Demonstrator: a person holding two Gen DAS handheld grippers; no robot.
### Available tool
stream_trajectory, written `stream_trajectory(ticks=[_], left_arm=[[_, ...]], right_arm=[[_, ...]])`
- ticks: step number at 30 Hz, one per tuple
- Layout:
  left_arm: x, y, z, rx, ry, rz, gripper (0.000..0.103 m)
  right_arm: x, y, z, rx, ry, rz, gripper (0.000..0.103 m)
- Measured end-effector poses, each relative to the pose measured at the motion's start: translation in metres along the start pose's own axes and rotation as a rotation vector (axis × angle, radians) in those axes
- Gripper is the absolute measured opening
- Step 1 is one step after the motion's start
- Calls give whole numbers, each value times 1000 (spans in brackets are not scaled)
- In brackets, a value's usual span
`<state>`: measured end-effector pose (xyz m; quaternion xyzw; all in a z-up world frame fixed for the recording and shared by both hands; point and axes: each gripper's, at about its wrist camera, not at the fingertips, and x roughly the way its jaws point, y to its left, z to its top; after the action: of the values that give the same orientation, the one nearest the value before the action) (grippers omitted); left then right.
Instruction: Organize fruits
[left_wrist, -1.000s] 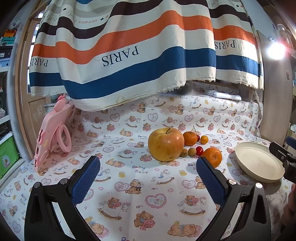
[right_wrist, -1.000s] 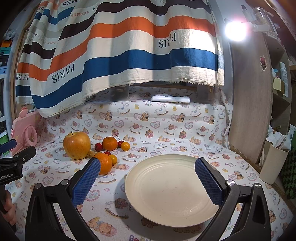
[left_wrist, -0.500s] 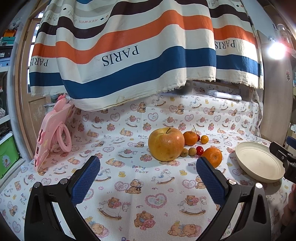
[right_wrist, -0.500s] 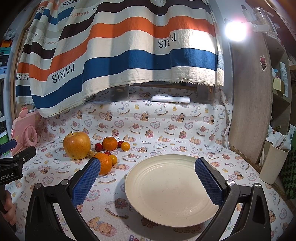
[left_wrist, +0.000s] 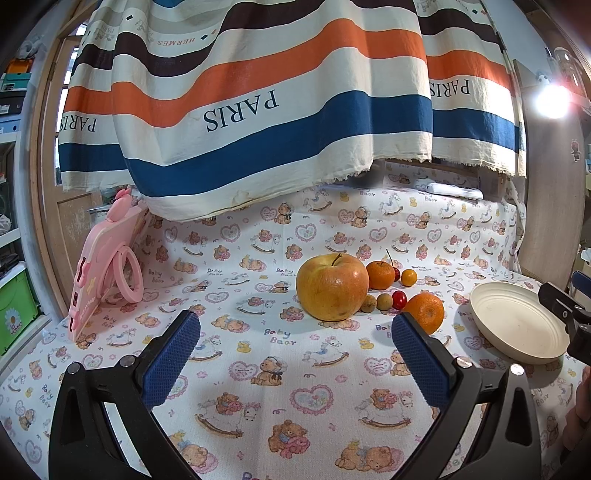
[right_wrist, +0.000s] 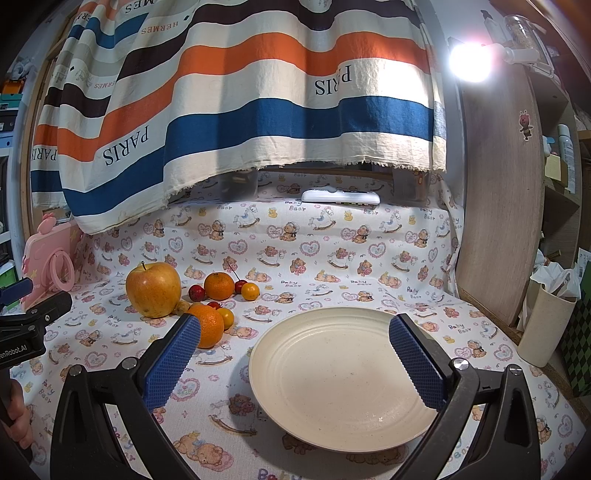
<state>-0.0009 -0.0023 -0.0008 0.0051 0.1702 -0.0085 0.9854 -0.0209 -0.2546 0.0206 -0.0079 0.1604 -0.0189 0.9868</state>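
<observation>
Nothing moved since a second ago: both claws (left_wrist: 295, 354) (right_wrist: 293, 358) apart, empty; fruit (left_wrist: 331, 287) ahead, unsorted; plate (right_wrist: 343, 373) bare.

My left wrist camera looks low across the tablecloth at the apple (left_wrist: 331, 287); my right one faces the plate (right_wrist: 343, 373) close up. Both share fruit and plate.

A big striped cloth (left_wrist: 280, 110) in cream, orange, blue and brown hangs behind a table cover with little bears and hearts (right_wrist: 332, 251), a bright white lamp (right_wrist: 469, 61) shines by a tall wooden board (right_wrist: 498, 192)
</observation>
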Motion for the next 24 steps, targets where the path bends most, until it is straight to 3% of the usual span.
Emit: stream_trajectory(ticks=[24], left_arm=[[0,1,-1,-2,6,-5,103]], right_arm=[[0,0,2,0,1,2,103]])
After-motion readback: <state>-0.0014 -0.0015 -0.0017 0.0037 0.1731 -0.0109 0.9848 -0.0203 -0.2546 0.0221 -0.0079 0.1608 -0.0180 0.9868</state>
